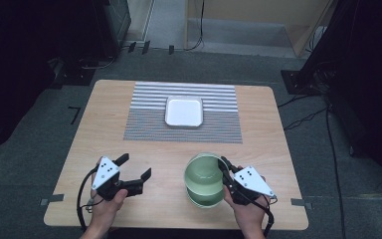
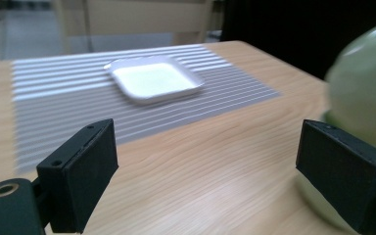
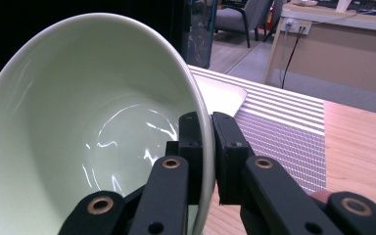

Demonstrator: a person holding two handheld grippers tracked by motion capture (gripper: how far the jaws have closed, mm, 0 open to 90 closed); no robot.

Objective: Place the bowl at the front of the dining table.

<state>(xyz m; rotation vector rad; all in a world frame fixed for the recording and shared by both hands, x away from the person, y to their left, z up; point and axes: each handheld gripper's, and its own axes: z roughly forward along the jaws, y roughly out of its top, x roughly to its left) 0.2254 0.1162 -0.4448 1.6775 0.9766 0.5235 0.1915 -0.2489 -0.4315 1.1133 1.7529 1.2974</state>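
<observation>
The right gripper (image 3: 206, 161) is clamped on the rim of a pale green bowl (image 1: 204, 179), one jaw inside the wall and one outside, with the pads pressed flat against the ceramic. In the right gripper view the bowl is tilted, its glossy interior turned toward the camera. In the high view the bowl sits at the near right part of the wooden table (image 1: 104, 99), its right edge meeting the gripper, and a second green rim shows beneath it, as of another bowl stacked under.

The left gripper (image 1: 134, 169) is at the near left of the table, well apart from the bowl in the high view. Its jaws stand wide open with nothing between them; only bare table surface shows in the gap. In the left gripper view the bowl's outer wall rises just behind the right-hand jaw; contact cannot be determined.

Farther across the table lies a grey striped placemat (image 1: 144, 124). A white square plate (image 1: 183, 111) rests on the mat, near its centre, well apart from both grippers
</observation>
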